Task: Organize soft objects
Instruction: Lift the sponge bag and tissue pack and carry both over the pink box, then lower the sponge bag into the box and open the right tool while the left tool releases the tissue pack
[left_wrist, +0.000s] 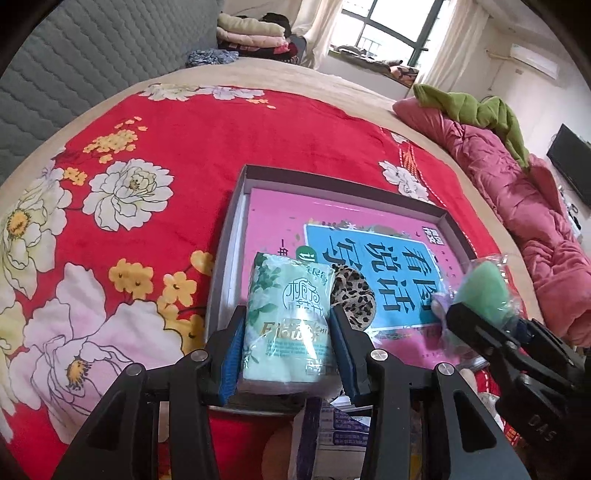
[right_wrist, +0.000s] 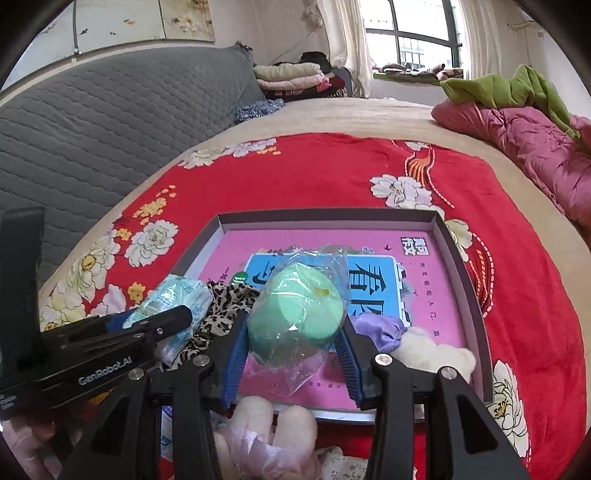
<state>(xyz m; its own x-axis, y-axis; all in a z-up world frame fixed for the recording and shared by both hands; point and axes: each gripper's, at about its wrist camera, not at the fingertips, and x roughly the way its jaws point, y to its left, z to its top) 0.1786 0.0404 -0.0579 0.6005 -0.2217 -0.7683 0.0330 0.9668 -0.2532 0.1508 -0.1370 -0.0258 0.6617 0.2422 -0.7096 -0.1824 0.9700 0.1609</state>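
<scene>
Over the near-left corner of the grey box (left_wrist: 236, 229), the left gripper (left_wrist: 286, 325) pinches a green tissue pack (left_wrist: 286, 317), not yet set down. Right of it, over the box's near edge, the right gripper (right_wrist: 291, 336) clamps a bagged green sponge (right_wrist: 299, 317). A leopard scrunchie (right_wrist: 225, 310), purple scrunchie (right_wrist: 376, 330) and white plush (right_wrist: 432, 350) already lie inside; other soft pieces wait outside the near edge.

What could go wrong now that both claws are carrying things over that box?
The left gripper and right gripper hang close together, so they might bump. The green sponge sits in a loose, slick plastic bag and could slip. The tissue pack may land on the leopard scrunchie and tip.
</scene>
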